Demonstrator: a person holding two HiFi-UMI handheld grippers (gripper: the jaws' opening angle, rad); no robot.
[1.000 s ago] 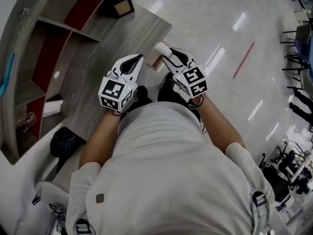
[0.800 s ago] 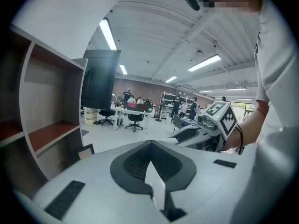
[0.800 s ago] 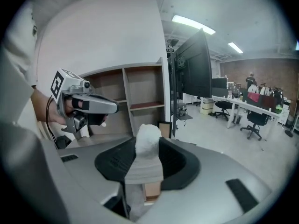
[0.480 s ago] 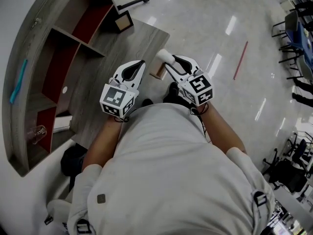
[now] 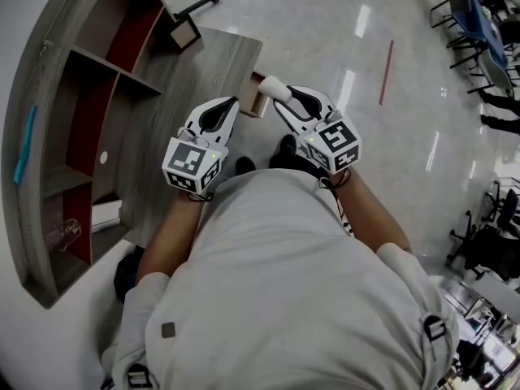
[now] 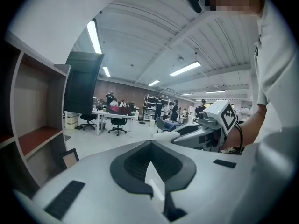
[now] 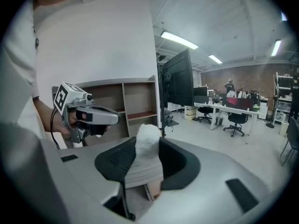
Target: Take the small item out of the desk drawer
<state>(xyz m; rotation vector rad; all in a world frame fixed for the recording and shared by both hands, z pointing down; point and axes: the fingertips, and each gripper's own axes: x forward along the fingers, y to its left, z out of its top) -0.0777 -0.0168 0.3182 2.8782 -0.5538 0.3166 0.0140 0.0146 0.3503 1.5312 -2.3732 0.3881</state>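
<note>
Since the right tongs (image 7: 148, 149) are clamped on the small white fuzzy lump (image 7: 147, 135), held just above the open pale wooden drawer (image 5: 253, 102) at the grey wood-grain worktop's (image 5: 203, 63) edge, removal looks done. The left tongs (image 6: 150, 143) are closed and empty.

Below you, the grey wood desk (image 5: 207, 71) carries a small picture frame (image 5: 184, 32) at its far end. Its shelf unit (image 5: 77, 96) holds a white box (image 5: 106, 214) and a clear glass (image 5: 63, 232) near you.
</note>
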